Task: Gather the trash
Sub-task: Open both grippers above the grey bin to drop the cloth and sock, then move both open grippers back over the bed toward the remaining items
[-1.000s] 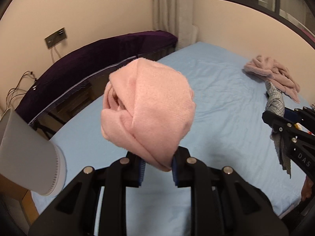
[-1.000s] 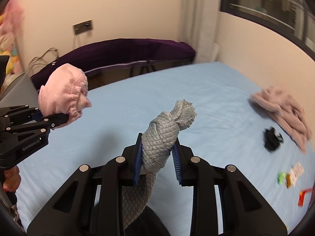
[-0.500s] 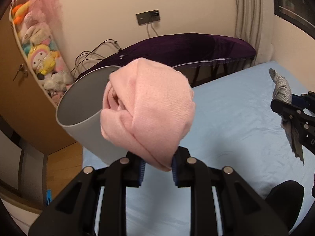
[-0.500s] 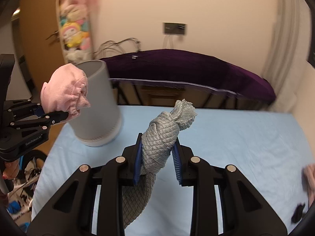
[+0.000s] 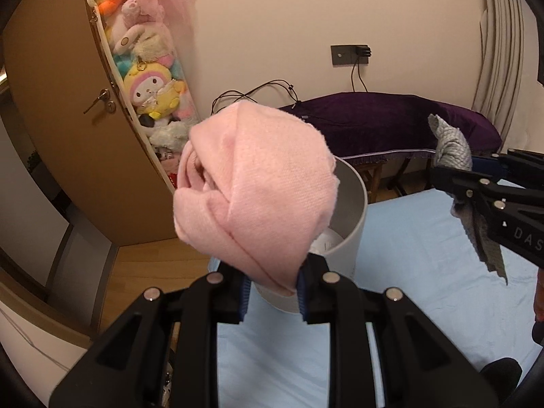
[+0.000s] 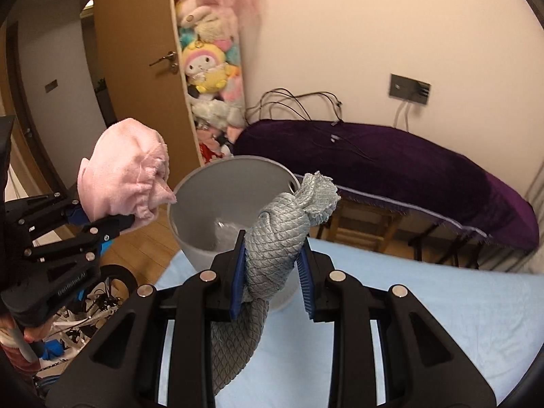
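Two grippers, one cloth each: the left gripper is clamped on a pink cloth, the right gripper on a grey cloth. One grey bin stands beyond, on the blue bed; plush toys hang far left.

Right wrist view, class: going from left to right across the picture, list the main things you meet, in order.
Pink cloth held by the left gripper → grey bin → grey cloth between the right gripper's jaws → purple cover over the furniture at the right.
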A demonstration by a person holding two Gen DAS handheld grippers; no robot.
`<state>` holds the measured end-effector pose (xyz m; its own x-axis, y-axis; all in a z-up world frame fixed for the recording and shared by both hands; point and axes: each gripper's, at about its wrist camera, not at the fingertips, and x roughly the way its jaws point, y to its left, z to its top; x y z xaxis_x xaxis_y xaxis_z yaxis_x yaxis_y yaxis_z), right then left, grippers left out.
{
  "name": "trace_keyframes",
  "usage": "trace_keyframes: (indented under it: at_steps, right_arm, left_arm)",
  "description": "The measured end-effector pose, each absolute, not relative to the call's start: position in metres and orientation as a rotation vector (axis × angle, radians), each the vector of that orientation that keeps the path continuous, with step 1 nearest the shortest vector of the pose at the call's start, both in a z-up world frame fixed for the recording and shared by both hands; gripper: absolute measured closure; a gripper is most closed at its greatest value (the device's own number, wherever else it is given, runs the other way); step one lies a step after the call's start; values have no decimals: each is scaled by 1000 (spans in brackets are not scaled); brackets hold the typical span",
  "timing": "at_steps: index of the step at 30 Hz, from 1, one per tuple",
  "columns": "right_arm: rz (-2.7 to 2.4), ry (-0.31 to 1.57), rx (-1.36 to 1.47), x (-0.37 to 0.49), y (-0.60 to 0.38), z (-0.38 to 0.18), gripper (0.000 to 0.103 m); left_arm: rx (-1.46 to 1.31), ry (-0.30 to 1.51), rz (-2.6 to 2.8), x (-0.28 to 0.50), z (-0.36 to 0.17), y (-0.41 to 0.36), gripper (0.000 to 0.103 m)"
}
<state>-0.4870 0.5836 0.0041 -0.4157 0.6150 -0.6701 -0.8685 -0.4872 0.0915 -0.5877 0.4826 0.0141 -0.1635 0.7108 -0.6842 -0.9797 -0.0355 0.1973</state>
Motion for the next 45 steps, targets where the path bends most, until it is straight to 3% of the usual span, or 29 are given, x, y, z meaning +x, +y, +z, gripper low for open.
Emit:
trace_keyframes:
  at_steps: [14, 16, 17, 18, 20, 45]
  right_arm:
    - [1991, 563, -715, -548, 645, 51, 76]
    - [1968, 594, -734, -553, 656, 50, 64]
    - [1950, 599, -720, -552, 658, 50, 45]
    - [1935, 594, -687, -550, 659, 52, 34]
    - [1934, 612, -673, -550, 661, 53, 34]
    - [1918, 514, -658, -499, 590, 36, 34]
  left_arm:
    - [-498, 742, 1614, -619, 50, 515, 78]
    - [-492, 742, 1601, -620, 55, 521, 74]
    - [-499, 740, 1596, -621, 56, 523, 66]
    - [-503, 739, 1602, -622, 57, 526, 50]
    - [-474, 732, 1632, -623, 61, 527, 32]
    - [-349, 766, 1598, -590, 41, 478, 31]
